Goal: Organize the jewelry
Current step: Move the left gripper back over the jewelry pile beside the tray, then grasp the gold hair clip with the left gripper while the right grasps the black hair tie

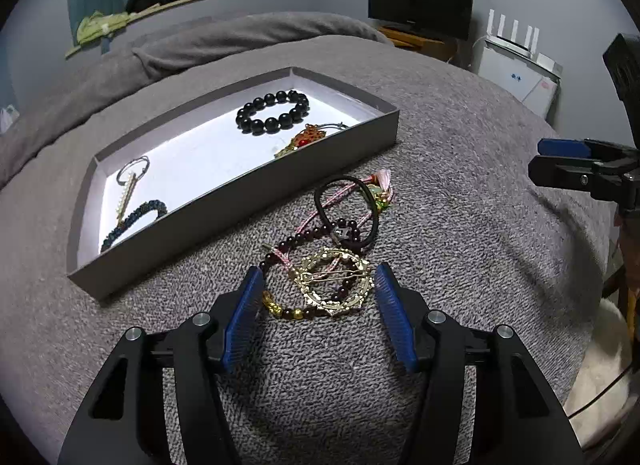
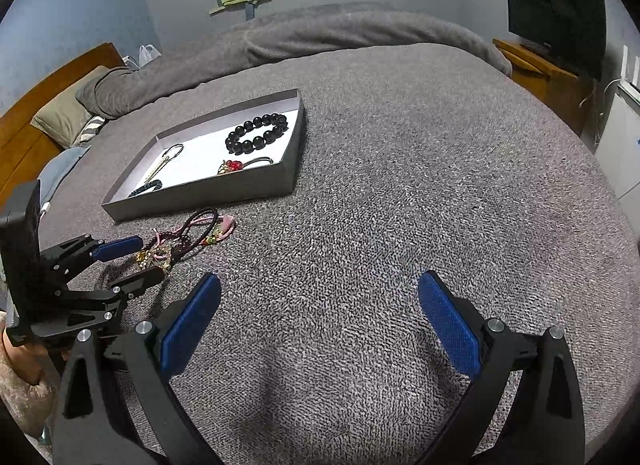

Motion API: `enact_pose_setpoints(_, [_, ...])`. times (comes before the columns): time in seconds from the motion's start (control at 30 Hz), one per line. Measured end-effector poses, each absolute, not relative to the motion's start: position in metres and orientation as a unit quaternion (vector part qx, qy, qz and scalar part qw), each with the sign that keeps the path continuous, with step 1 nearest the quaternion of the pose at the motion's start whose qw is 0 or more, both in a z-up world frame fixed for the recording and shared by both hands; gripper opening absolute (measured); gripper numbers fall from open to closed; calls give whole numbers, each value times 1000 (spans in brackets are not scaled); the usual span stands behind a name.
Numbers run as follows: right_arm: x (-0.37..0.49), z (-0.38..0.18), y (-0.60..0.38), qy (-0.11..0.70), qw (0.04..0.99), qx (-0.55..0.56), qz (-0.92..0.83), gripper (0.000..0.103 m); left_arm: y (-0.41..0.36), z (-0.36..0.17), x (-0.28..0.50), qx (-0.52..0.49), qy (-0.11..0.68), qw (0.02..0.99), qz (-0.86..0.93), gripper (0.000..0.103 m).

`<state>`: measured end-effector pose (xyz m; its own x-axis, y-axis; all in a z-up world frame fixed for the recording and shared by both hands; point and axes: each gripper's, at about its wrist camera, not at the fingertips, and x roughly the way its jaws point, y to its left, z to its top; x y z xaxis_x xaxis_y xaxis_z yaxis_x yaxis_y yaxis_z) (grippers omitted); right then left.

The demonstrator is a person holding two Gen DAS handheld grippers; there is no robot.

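Note:
A grey tray (image 1: 248, 193) on the bed holds a black bead bracelet (image 1: 274, 111), a red and gold pendant (image 1: 306, 139), a keyring (image 1: 132, 173) and a dark braided bracelet (image 1: 132, 221). Below the tray lies a loose pile: a gold round brooch (image 1: 334, 285), a dark red bead bracelet (image 1: 304, 245), a black hair tie (image 1: 346, 211) and a pink cord (image 1: 380, 185). My left gripper (image 1: 318, 275) is open with its pads on either side of the brooch. My right gripper (image 2: 320, 285) is open and empty over bare blanket; the tray (image 2: 224, 189) is to its far left.
A grey knitted blanket (image 2: 400, 185) covers the bed. A rolled duvet (image 2: 340, 29) lies at the back, pillows (image 2: 64, 117) and a wooden headboard at the left. A TV (image 2: 556, 13) on a wooden stand is at the right.

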<state>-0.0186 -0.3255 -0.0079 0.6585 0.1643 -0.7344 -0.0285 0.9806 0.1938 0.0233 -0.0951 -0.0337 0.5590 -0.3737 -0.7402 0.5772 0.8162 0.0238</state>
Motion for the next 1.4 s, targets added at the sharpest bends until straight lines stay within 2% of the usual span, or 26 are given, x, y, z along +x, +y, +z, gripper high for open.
enact_pose_setpoints(0.3, [-19,-6,-319,410,907,77,59,97,-105,-28,15,152,367,872,-287,59])
enact_pose_setpoints(0.37, [-19,-6,-317,410,907,78,60,97,-107,-33,19,150,379,866,-289,49])
enact_pose_setpoints(0.4, [-20,-5,-317,409,907,76,61,97,-107,-36,21,148,386,863,-289,41])
enact_pose_setpoints(0.9, [-15,-13,-299,421,900,74,80,97,-75,-14,13,118,369,878,-280,41])
enact_pose_setpoints(1.4, [13,-13,-231,407,904,45,119,95,17,-20,27,63,392,899,-186,41])
